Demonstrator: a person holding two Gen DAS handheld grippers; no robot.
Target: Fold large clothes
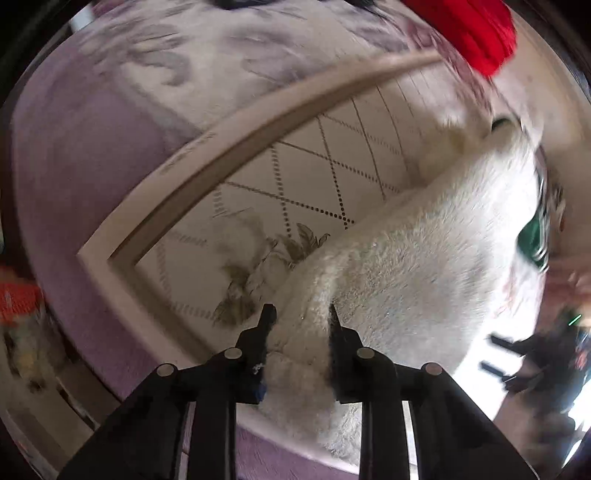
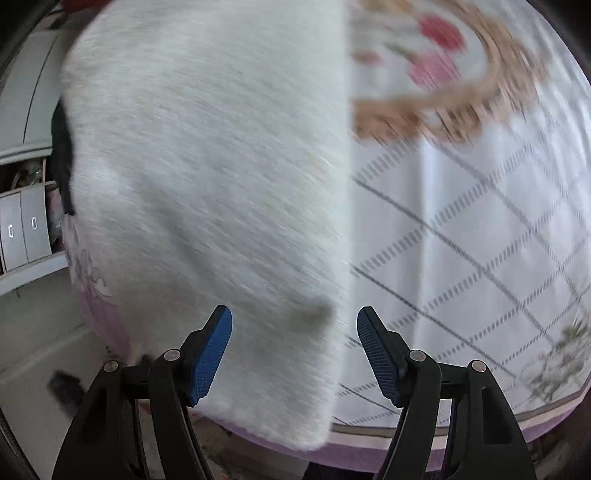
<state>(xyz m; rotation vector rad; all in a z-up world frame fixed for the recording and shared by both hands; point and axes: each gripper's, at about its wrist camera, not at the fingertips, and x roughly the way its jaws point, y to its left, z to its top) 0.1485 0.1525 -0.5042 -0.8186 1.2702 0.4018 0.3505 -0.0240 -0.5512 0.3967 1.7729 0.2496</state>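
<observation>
White fleecy garment (image 1: 417,258) lies bunched on the patterned bedspread (image 1: 325,162).

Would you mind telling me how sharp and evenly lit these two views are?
Left wrist view: the white fleece garment is blown out by glare at right, edges smear, and the fisheye bends the bedspread border. Right wrist view: streaky motion blur covers garment and bedspread; only the right gripper looks crisp.

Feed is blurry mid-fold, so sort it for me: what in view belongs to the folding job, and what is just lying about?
Job:
- white fleece garment
- left tool, pinching its edge
- right tool, open over it

Lying about:
- red cloth
- patterned bedspread
- drawer unit
</observation>
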